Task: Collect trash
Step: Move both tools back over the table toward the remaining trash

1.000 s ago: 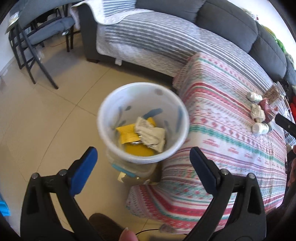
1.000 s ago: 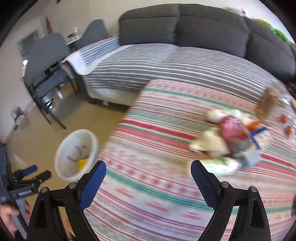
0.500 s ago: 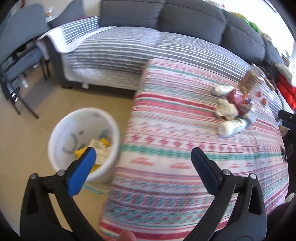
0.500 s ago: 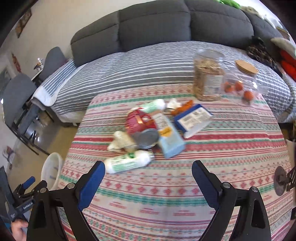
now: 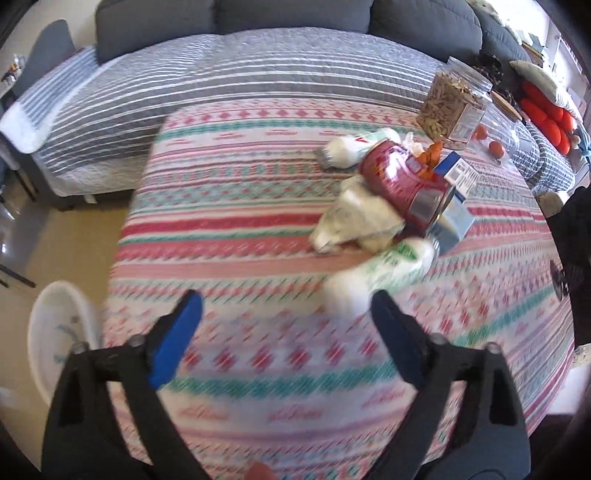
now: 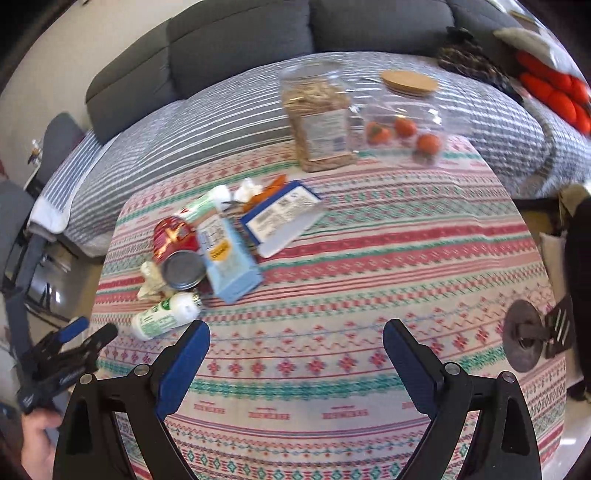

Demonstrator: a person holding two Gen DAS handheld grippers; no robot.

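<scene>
Litter heap on the patterned-cloth table (image 6: 332,295): dented red tin can (image 6: 173,236) left of the pale-blue carton (image 6: 229,266), clear plastic cereal jar (image 6: 317,122) behind, grey sofa (image 6: 240,33) beyond

Counter (image 6: 369,258) covered in woven patterned cloth, matt. Can (image 6: 173,236) glossy red label, dull metal end. Blue carton (image 6: 229,266) matt card. White bottle (image 6: 162,319) smooth plastic. Jar (image 6: 317,122) clear glossy plastic with paper label; lid (image 6: 408,83) cork-like, matt. Crumpled paper (image 5: 354,218). Bin (image 5: 55,339) white plastic. Sofa (image 6: 236,40) grey fabric.
</scene>
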